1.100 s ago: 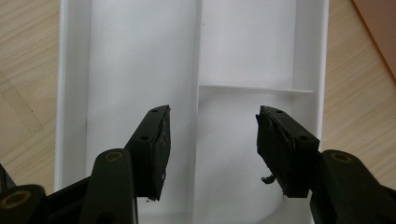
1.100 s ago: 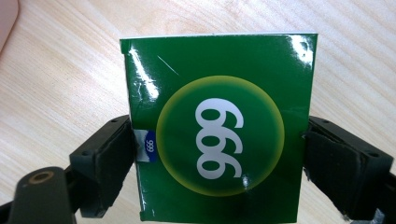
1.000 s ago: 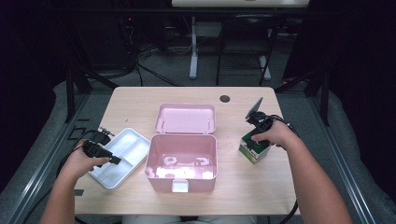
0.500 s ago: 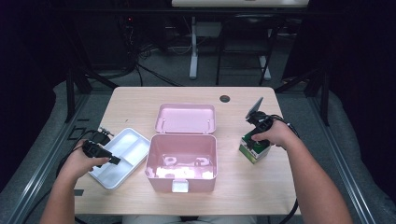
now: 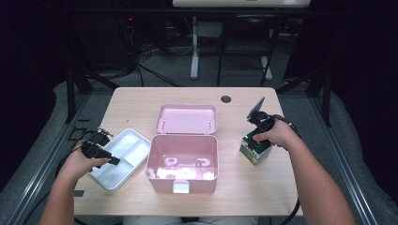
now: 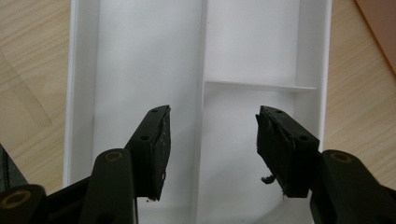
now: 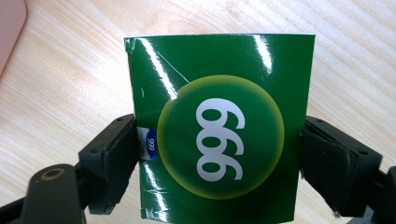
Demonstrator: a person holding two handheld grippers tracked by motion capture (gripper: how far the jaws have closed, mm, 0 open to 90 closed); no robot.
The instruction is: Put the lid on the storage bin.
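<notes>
A green carton [image 7: 219, 70] with a yellow-green circle and white "999" stands on the wooden table [image 5: 141, 108] at the right. My right gripper [image 7: 219, 156] has a pad pressed on each of its sides. From above, the right gripper [image 5: 256, 142] comes down on the green carton [image 5: 255, 153]. My left gripper [image 6: 212, 128] hovers open over a white divided tray [image 6: 140, 56], nothing between its jaws. In the high view the left gripper [image 5: 114, 161] points at the white tray [image 5: 129, 146] at the table's left.
A pink box [image 5: 183, 161] stands open in the middle, its lid [image 5: 187, 119] laid back flat; small pale items lie inside. A dark cable hole [image 5: 225, 99] sits near the table's far edge. Dark floor and desk legs surround the table.
</notes>
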